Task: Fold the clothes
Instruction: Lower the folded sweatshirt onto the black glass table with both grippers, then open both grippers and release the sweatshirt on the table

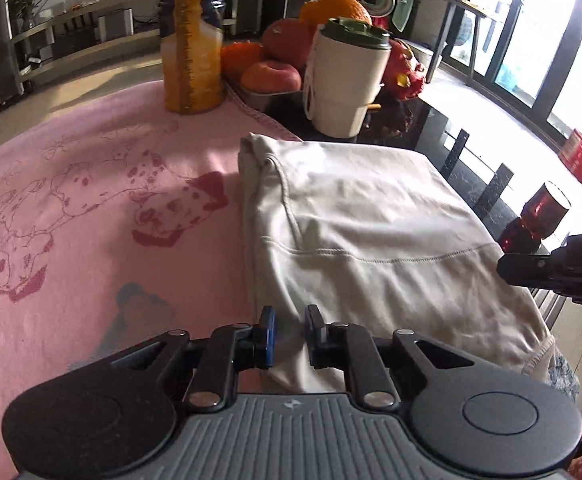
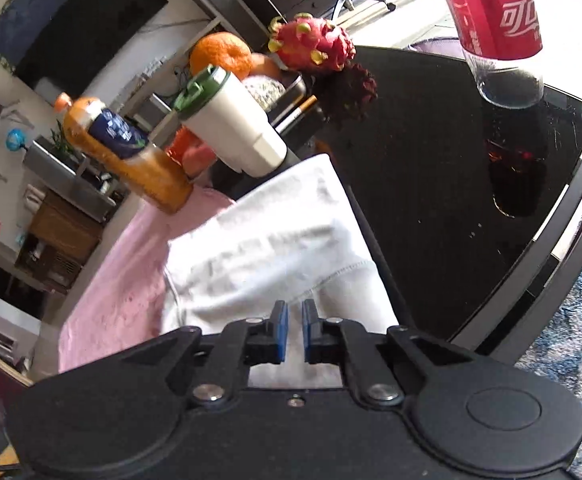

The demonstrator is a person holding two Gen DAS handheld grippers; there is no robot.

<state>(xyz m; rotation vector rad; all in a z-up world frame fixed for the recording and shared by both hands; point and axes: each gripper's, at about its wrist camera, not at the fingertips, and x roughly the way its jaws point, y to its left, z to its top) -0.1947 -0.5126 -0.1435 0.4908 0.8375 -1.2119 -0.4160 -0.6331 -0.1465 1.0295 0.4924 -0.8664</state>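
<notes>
A cream garment lies folded into a flat rectangle, half on a pink printed towel and half on the black glass table. My left gripper hovers over the garment's near left corner, with a small gap between its pads and cloth showing below. My right gripper is above the garment's near right part, its blue pads a narrow slit apart and nothing visibly pinched. The left wrist view shows the right gripper at the garment's right edge.
Behind the garment stand an orange juice bottle, a white cup with a green lid and a tray of fruit with a dragon fruit. A cola bottle stands far right near the table edge.
</notes>
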